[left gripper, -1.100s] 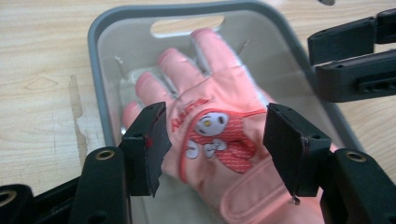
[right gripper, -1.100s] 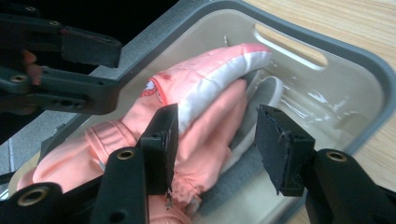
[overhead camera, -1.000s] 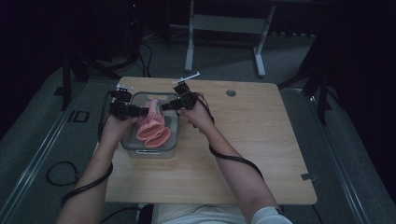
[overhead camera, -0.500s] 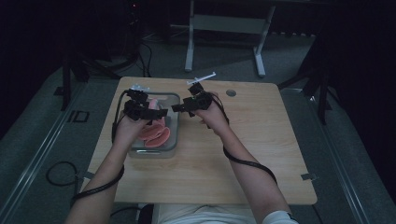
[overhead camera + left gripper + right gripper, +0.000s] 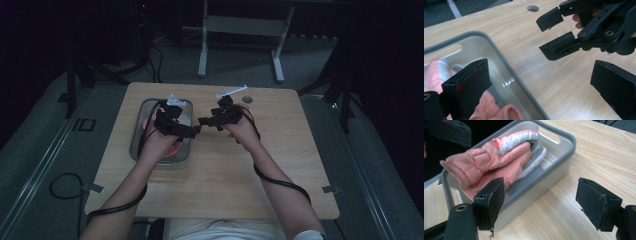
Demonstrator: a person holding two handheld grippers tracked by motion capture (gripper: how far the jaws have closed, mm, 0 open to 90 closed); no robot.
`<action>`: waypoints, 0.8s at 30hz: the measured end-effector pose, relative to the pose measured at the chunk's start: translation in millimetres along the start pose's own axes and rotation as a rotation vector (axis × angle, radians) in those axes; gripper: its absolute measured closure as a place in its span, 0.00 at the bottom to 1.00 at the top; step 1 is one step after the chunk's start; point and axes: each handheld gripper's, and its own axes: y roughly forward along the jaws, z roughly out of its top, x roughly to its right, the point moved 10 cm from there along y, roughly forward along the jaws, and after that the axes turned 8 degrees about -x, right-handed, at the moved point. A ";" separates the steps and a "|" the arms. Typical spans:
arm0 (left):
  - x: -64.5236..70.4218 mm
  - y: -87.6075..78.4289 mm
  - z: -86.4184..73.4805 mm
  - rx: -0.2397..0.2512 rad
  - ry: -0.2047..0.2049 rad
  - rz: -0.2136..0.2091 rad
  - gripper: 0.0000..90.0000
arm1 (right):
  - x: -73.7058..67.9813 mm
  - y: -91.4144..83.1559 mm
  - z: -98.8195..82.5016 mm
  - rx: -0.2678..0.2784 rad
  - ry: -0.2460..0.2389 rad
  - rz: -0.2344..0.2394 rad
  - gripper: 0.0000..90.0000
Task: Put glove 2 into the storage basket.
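In front of you is a light wooden surface [image 5: 260,170] with rounded corners and a pale grain running across it. A small round hole [image 5: 246,99] with a dark rim sits near its far edge. On your left part of it rests a grey rectangular plastic tub [image 5: 560,157] with cut-out handles, standing flat on the wood; a pink and white padded garment [image 5: 499,160] lies folded inside it.

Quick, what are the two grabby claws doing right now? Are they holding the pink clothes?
Left gripper: open, holding nothing; jaws have just been opening.
Right gripper: open, holding nothing; jaws just opened too.
The pink garment lies in the grey bin.
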 end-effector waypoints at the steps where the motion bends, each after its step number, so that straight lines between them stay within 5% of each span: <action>1: 3.1 0.7 0.7 0.000 0.004 -0.004 0.02 | 1.5 -1.4 -2.3 0.002 -0.004 -0.005 0.25; 24: 88.3 50.6 -24.9 -0.062 0.179 -0.123 0.00 | 23.5 -11.0 -68.2 0.012 -0.049 -0.054 0.21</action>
